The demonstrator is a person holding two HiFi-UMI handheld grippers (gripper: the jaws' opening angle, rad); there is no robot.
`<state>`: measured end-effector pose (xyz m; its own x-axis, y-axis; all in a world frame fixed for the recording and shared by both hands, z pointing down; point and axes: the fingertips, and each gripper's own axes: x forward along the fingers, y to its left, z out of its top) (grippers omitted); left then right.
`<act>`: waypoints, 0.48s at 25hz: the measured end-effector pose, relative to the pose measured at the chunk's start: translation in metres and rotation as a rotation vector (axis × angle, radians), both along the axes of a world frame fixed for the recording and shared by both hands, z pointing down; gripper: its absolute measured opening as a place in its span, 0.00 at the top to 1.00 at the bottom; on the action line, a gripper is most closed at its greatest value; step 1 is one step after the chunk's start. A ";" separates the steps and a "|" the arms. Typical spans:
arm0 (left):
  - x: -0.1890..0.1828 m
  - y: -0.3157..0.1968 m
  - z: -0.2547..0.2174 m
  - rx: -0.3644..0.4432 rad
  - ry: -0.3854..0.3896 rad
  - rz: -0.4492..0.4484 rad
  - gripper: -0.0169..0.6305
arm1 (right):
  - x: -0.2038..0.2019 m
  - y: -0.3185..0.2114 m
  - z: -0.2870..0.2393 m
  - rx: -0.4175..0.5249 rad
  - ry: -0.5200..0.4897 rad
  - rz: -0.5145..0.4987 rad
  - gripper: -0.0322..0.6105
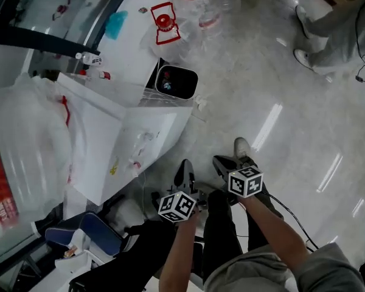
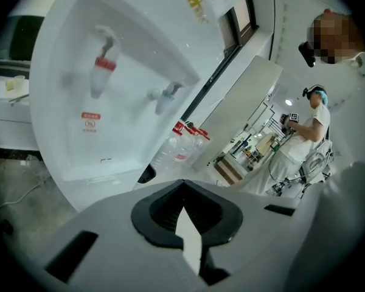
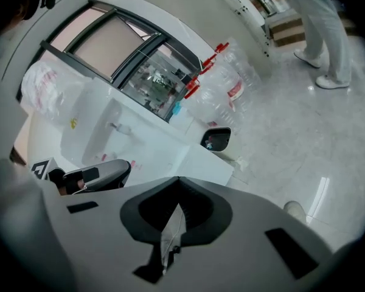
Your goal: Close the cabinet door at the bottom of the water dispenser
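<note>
The white water dispenser stands at the left of the head view, under a big clear bottle. Its lower front panel looks flush with the body, and no door stands out. My left gripper and right gripper hang side by side in the air in front of it, apart from it, both shut and empty. The left gripper view faces the tap recess with a red tap and a blue tap. From the right gripper view the whole dispenser appears, with the left gripper beside it.
A black bin stands on the floor just behind the dispenser. Several empty water bottles with red caps lie further back. Another person stands at the far right. My own shoe is under the grippers; a blue seat is at lower left.
</note>
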<state>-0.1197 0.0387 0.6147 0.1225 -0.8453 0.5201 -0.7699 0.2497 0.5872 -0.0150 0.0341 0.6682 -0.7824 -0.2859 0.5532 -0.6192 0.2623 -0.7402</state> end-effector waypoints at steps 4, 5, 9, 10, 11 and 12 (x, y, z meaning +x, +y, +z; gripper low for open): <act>-0.004 0.004 -0.054 0.062 -0.044 0.050 0.96 | -0.014 0.000 -0.057 0.086 -0.021 -0.050 0.93; -0.005 0.007 -0.069 0.074 -0.054 0.065 0.96 | -0.017 0.002 -0.074 0.108 -0.026 -0.059 0.93; -0.002 0.018 -0.134 0.123 -0.093 0.134 0.96 | -0.019 0.010 -0.143 0.174 -0.018 -0.065 0.93; -0.002 0.020 -0.150 0.136 -0.107 0.145 0.96 | -0.019 0.012 -0.160 0.188 -0.011 -0.066 0.93; -0.002 0.021 -0.166 0.151 -0.121 0.153 0.96 | -0.019 0.013 -0.178 0.209 -0.008 -0.068 0.93; -0.003 0.022 -0.182 0.167 -0.135 0.158 0.96 | -0.019 0.013 -0.197 0.233 -0.008 -0.073 0.93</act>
